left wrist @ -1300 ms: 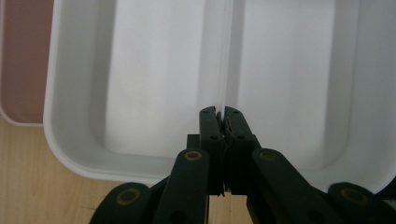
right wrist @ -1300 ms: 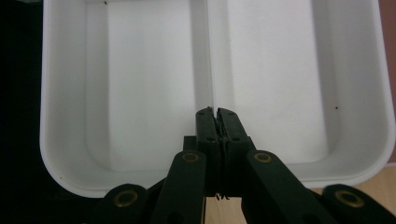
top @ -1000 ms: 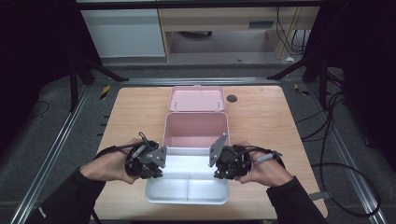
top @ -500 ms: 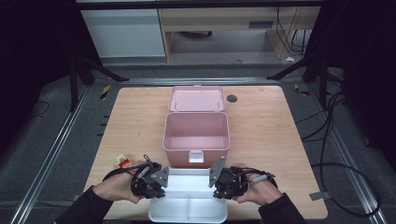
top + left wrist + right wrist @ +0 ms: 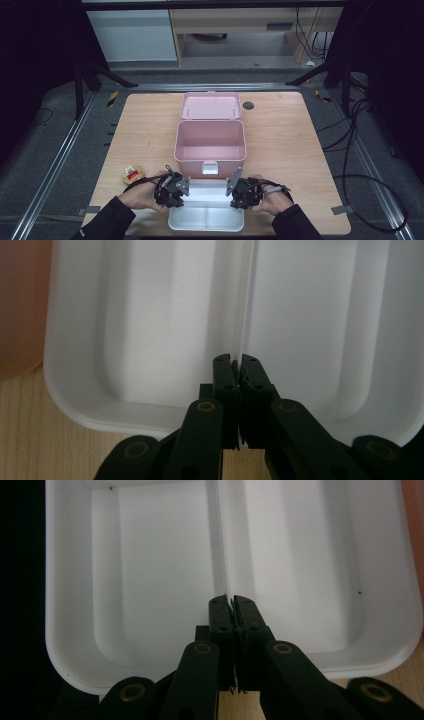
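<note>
A white two-compartment tray [image 5: 206, 220] lies at the table's near edge, in front of an open pink box [image 5: 176, 145]. My left gripper [image 5: 182, 186] is at the tray's left end and my right gripper [image 5: 232, 186] at its right end. In the left gripper view the jaws [image 5: 237, 360] pinch the thin middle divider of the tray [image 5: 150, 340] at its rim. The right gripper view has the same hold: the gripper [image 5: 230, 600] is shut on the divider of the tray [image 5: 150, 570]. Both compartments are bare inside.
The pink box is hollow, its lid [image 5: 210, 106] folded back flat behind it. A small round yellow and red object [image 5: 132, 173] lies left of my left hand. A dark disc [image 5: 248, 105] sits on the wood at the far right of the lid.
Both grippers have brought the white tray from over the pink box toward the person and down to the table's near edge. The box now stands uncovered.
</note>
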Demonstrator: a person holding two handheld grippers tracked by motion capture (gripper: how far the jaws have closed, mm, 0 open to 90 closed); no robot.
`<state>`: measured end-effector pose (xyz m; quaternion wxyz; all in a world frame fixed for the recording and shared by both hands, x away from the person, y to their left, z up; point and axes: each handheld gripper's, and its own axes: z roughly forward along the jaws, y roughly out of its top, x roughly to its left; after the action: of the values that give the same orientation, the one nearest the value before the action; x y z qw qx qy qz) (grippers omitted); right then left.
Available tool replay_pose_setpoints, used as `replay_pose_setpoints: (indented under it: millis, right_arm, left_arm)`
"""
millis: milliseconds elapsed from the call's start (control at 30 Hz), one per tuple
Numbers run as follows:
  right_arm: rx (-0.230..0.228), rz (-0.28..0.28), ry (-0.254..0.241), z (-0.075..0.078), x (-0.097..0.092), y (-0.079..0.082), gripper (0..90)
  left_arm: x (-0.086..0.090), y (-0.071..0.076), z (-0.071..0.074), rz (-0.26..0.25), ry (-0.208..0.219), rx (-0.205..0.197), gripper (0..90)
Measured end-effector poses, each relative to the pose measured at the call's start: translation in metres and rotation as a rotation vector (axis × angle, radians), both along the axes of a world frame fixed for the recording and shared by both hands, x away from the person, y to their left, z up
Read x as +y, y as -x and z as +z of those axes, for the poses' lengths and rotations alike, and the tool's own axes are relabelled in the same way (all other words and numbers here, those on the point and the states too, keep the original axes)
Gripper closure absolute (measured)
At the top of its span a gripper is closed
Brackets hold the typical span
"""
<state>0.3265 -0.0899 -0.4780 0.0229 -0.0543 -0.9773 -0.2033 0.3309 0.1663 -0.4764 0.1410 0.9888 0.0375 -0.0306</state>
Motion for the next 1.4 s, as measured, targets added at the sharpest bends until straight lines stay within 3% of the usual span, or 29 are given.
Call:
replay_pose_setpoints:
  millis: [167,233,367,533,600,700,733,833,1033,1167,1300,1400]
  right_arm:
    - [-0.003,-0.018,0.005,-0.004,-0.001,0.0,86.3]
    - [-0.012,-0.029,-0.006,-0.003,-0.001,0.001,82.4]
    - [-0.027,-0.072,-0.076,0.008,-0.008,0.002,73.2]
    - [-0.073,-0.203,-0.157,0.024,-0.026,-0.001,61.1]
    - [-0.082,-0.254,-0.175,0.028,-0.033,-0.002,58.8]
    - [-0.111,-0.384,-0.229,0.032,-0.052,-0.007,50.9]
    - [-0.111,-0.384,-0.229,0.032,-0.052,-0.007,50.9]
    - [-0.133,-0.53,-0.25,0.031,-0.071,-0.012,43.3]
    - [-0.173,-0.693,-0.263,0.026,-0.097,-0.018,37.2]
    - [-0.189,-0.769,-0.257,0.025,-0.107,-0.021,32.2]
    - [-0.199,-0.822,-0.241,0.021,-0.114,-0.023,30.9]
    - [-0.202,-0.845,-0.215,0.016,-0.117,-0.024,29.6]
  left_arm:
    - [-0.001,0.001,-0.001,0.013,0.001,-0.009,85.6]
    - [0.002,0.003,0.0,0.029,0.016,-0.024,79.8]
    - [0.015,0.006,0.01,0.098,0.098,-0.045,68.5]
    - [0.035,0.009,0.026,0.18,0.157,-0.11,52.1]
    - [0.043,0.007,0.031,0.228,0.205,-0.116,48.6]
    - [0.055,0.004,0.037,0.292,0.244,-0.127,41.9]
    - [0.059,0.002,0.038,0.32,0.243,-0.143,41.9]
    - [0.074,-0.005,0.04,0.425,0.261,-0.17,36.5]
    - [0.106,-0.015,0.048,0.609,0.312,-0.212,30.9]
    - [0.125,-0.02,0.052,0.711,0.32,-0.238,28.1]
    - [0.142,-0.024,0.05,0.778,0.274,-0.265,25.1]
    - [0.153,-0.03,0.041,0.823,0.243,-0.248,23.0]
